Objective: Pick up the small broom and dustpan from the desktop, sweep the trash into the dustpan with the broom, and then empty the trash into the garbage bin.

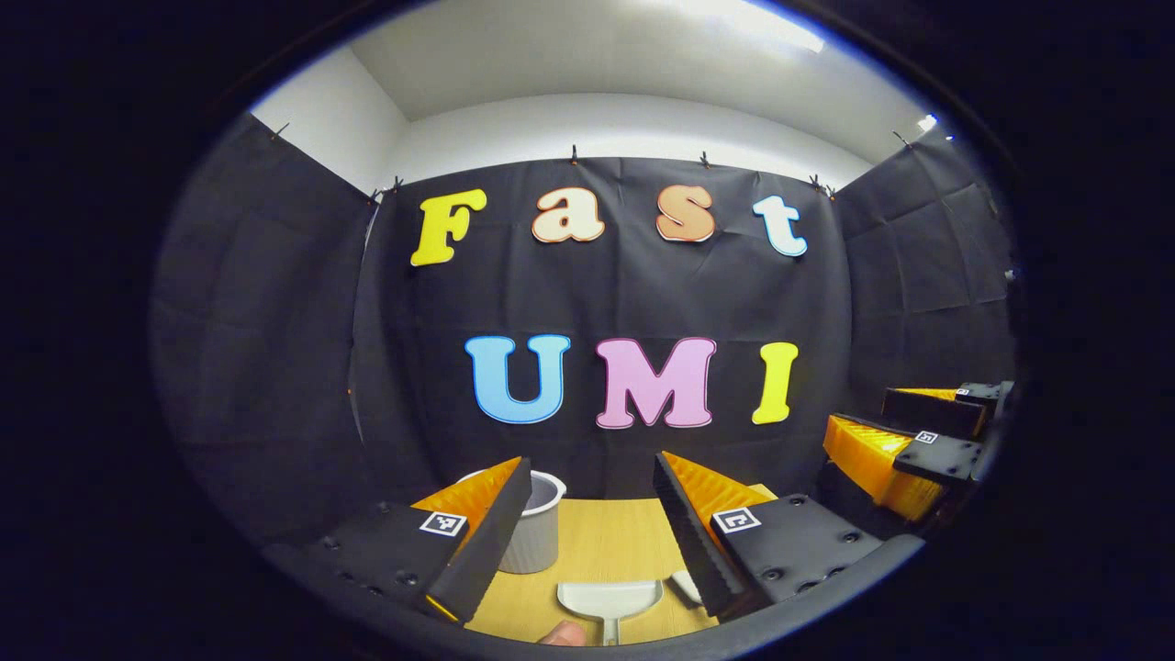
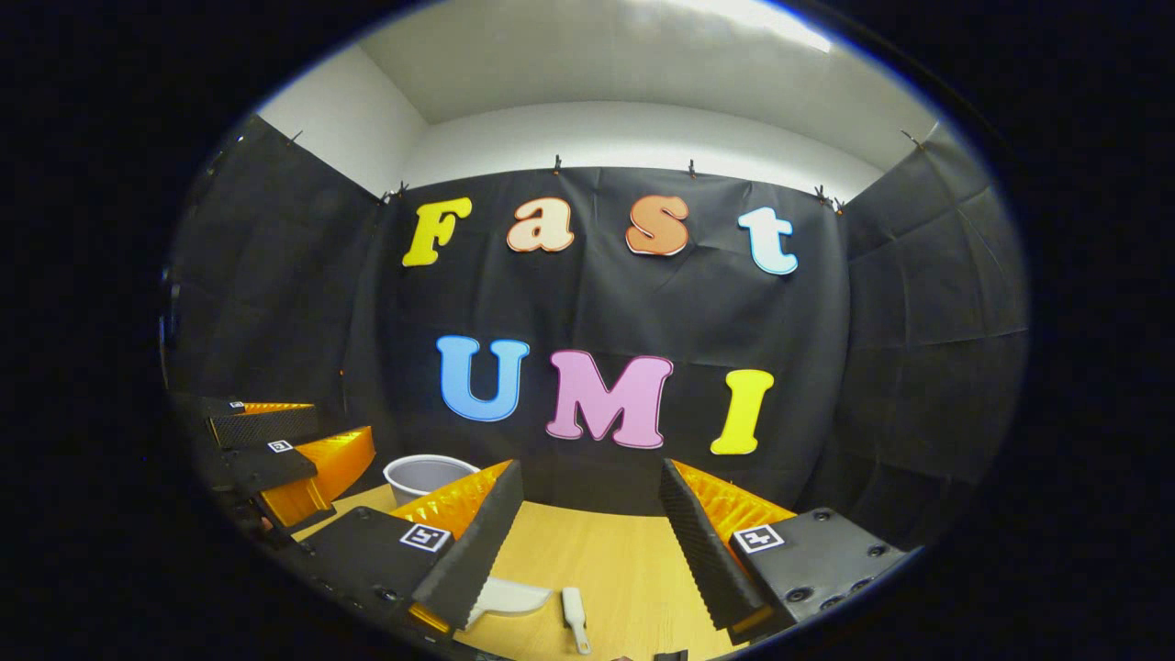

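Observation:
A white dustpan (image 1: 610,597) lies flat on the wooden desktop (image 1: 606,542), low between the fingers of my left gripper (image 1: 592,542), which hangs open above it and holds nothing. The small white broom (image 1: 684,586) lies just right of the pan, partly hidden behind my right finger. In the right gripper view the dustpan (image 2: 509,597) and the broom (image 2: 576,617) lie side by side under my right gripper (image 2: 592,551), also open and not touching either. A white ribbed garbage bin (image 1: 542,523) stands at the back left of the desktop.
The right gripper (image 1: 858,413) hovers at the far right of the left gripper view, and the left gripper (image 2: 344,427) at the far left of the right gripper view, beside the bin (image 2: 427,477). A small tan thing (image 1: 562,633) sits by the dustpan's near edge. Black cloth walls close the booth.

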